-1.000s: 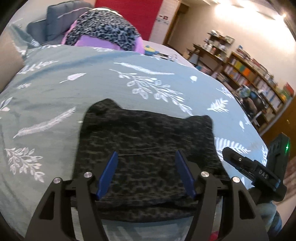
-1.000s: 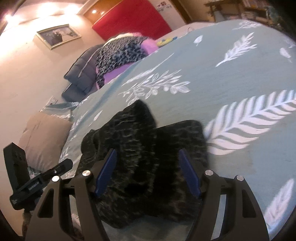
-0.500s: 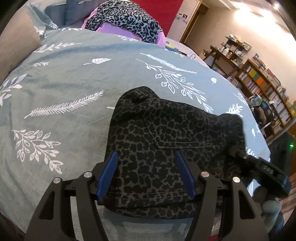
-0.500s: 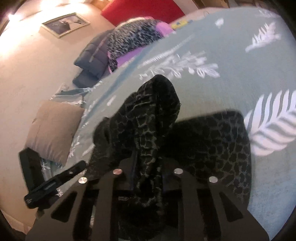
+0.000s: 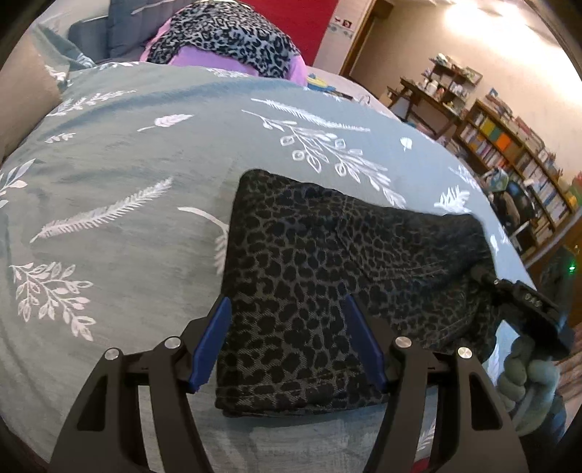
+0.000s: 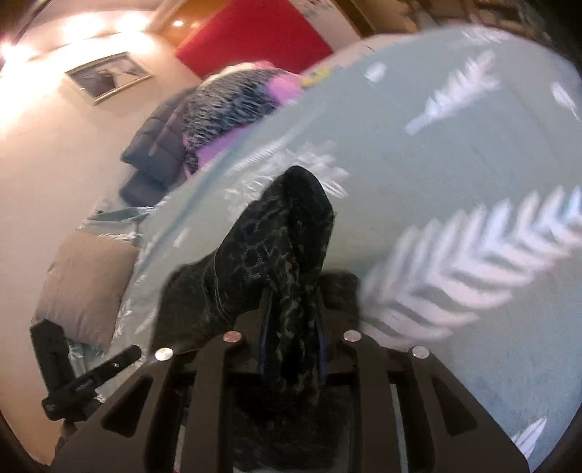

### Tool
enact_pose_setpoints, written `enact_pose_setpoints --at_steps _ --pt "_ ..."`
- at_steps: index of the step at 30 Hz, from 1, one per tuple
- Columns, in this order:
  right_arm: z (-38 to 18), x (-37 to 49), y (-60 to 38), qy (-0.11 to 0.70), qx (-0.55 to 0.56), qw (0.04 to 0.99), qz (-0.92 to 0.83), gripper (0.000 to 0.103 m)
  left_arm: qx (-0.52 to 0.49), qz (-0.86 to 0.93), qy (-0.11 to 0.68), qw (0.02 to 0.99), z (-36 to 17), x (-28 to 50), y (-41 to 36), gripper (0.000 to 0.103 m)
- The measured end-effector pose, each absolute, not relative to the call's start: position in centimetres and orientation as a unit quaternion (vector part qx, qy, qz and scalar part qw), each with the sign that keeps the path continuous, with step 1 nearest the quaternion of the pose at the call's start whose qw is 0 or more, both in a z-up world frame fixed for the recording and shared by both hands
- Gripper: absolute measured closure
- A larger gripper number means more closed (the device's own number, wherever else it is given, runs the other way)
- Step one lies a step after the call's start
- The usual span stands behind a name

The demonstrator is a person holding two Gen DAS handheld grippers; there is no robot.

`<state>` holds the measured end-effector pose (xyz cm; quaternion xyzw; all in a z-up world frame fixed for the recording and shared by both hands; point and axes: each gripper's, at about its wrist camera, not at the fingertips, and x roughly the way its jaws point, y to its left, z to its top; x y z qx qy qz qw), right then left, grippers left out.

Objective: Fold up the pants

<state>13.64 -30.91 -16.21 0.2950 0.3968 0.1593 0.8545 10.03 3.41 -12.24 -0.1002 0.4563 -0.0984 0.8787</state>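
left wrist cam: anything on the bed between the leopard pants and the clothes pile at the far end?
Nothing. In the left wrist view only bare leaf-print bedspread lies between the pants and the clothes pile.

Red panel (image 5: 291,22), bookshelves (image 5: 509,152), framed picture (image 6: 107,76)

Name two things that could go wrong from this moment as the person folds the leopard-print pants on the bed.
1. The right claw pinches only a bunched ridge of the pants; it may slip out or drag just the top layer, spoiling the fold.
2. The left claw is open, straddling the near edge without pressing on it, so the whole stack could slide across the leaf-print bedspread when pulled.
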Motion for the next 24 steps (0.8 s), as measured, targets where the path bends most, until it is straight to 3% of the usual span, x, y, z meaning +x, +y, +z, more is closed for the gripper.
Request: enact_pose_setpoints --at_steps 4,13,17,24 --pt "-15.6 11.8 -32.9 0.371 0.317 0.86 0.151 0.053 -0.093 -0.101 0.463 0.876 -12.4 10.2 2.8 0.038" --pt "-12.3 8.1 -31.1 0.358 0.257 0.871 0.218 0.05 -0.057 -0.141 0.445 0.882 -10.5 10.5 -1.3 0.038" --pt "-13.0 7.6 -28.2 0.377 0.163 0.888 0.209 0.05 -0.019 -0.17 0.44 0.882 -10.1 10.1 -4.5 0.038" --pt "-15.9 6.8 -29.5 0.418 0.141 0.885 0.148 0.05 0.051 -0.21 0.437 0.873 -11.2 9.8 -9.6 0.038"
